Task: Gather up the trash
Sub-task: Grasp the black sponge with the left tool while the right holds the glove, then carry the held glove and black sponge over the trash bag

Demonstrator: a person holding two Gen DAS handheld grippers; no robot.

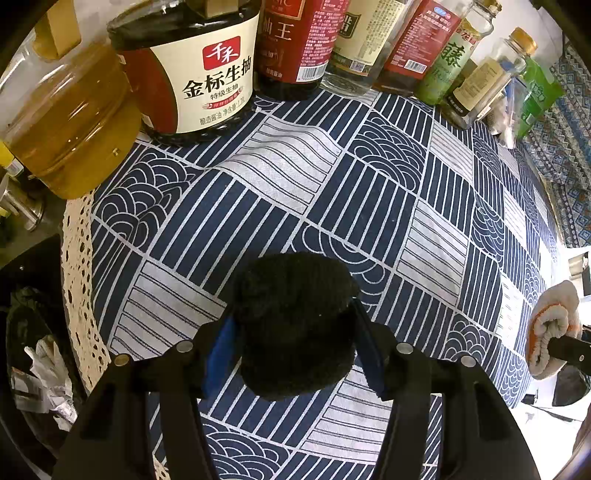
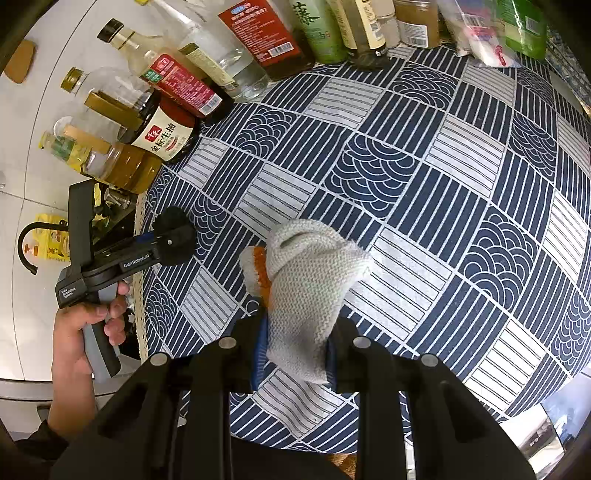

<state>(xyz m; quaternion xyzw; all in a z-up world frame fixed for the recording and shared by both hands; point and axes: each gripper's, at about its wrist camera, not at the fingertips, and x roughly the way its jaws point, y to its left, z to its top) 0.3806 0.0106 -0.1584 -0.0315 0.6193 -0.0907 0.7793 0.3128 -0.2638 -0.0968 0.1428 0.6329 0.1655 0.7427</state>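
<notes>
My left gripper (image 1: 293, 328) is shut on a black knitted cloth (image 1: 295, 317) and holds it over the blue-and-white patterned tablecloth (image 1: 369, 184). It also shows in the right wrist view (image 2: 175, 240), at the table's left edge. My right gripper (image 2: 295, 332) is shut on a grey knitted glove (image 2: 310, 280) with an orange cuff, over the tablecloth (image 2: 424, 166). The glove also shows in the left wrist view (image 1: 550, 325). A black trash bin (image 1: 33, 332) with crumpled paper (image 1: 44, 373) in it stands below the table's left edge.
A row of sauce and oil bottles lines the table's far edge: an oil jug (image 1: 66, 122), a soy sauce jug (image 1: 188, 74), several taller bottles (image 1: 295, 44). Green and clear packets (image 2: 517, 29) lie at the far right. A lace trim (image 1: 77, 295) edges the table.
</notes>
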